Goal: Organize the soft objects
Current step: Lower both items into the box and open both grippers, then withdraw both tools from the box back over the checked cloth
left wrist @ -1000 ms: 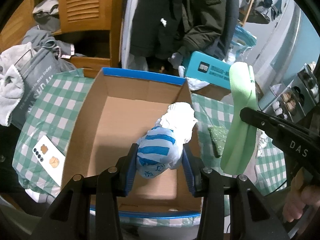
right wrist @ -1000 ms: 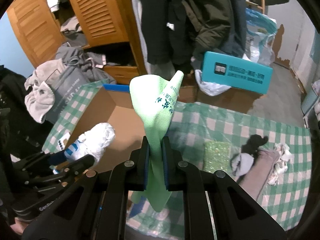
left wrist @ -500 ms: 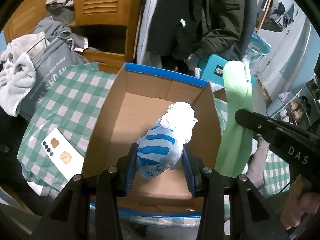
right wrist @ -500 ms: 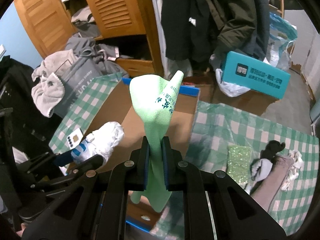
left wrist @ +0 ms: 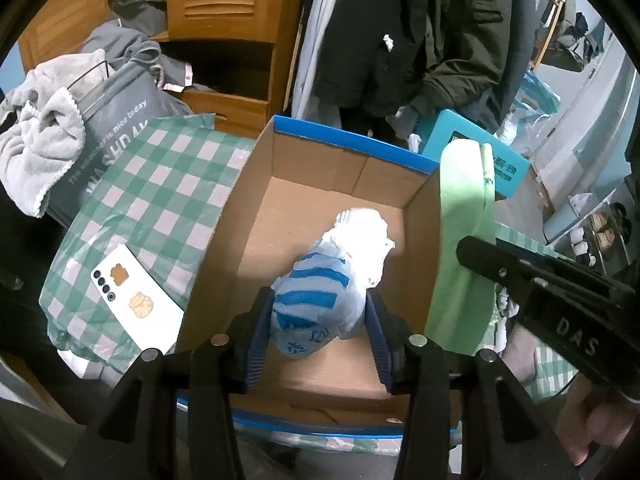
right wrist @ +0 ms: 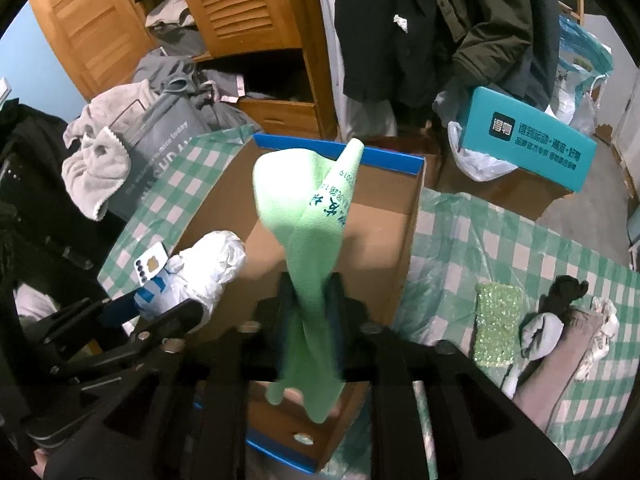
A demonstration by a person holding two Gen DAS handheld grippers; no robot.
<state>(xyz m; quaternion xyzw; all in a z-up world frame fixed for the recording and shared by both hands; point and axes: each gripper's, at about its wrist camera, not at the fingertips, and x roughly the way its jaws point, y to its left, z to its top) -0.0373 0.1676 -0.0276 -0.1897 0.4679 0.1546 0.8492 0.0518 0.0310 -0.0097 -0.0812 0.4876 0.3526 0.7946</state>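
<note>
My left gripper (left wrist: 316, 320) is shut on a blue-and-white striped plastic bag bundle (left wrist: 320, 280) and holds it above the inside of an open cardboard box (left wrist: 304, 200) with a blue rim. My right gripper (right wrist: 312, 304) is shut on a light green cloth (right wrist: 316, 216) with dark printed writing, held over the same box (right wrist: 372, 240). The green cloth (left wrist: 460, 240) and right gripper also show at the right of the left wrist view. The bundle (right wrist: 204, 268) shows at the left of the right wrist view.
The box sits on a green checked cloth (left wrist: 152, 184) with a white phone (left wrist: 132, 296). A glittery green pad (right wrist: 498, 324), grey and dark socks (right wrist: 544, 332) lie right of the box. A teal box (right wrist: 528, 140), grey bag (left wrist: 112, 136) and wardrobe stand behind.
Both grippers have moved left with their loads, so the box now lies more under them. The green cloth has come over the box's right wall and started to sag.
</note>
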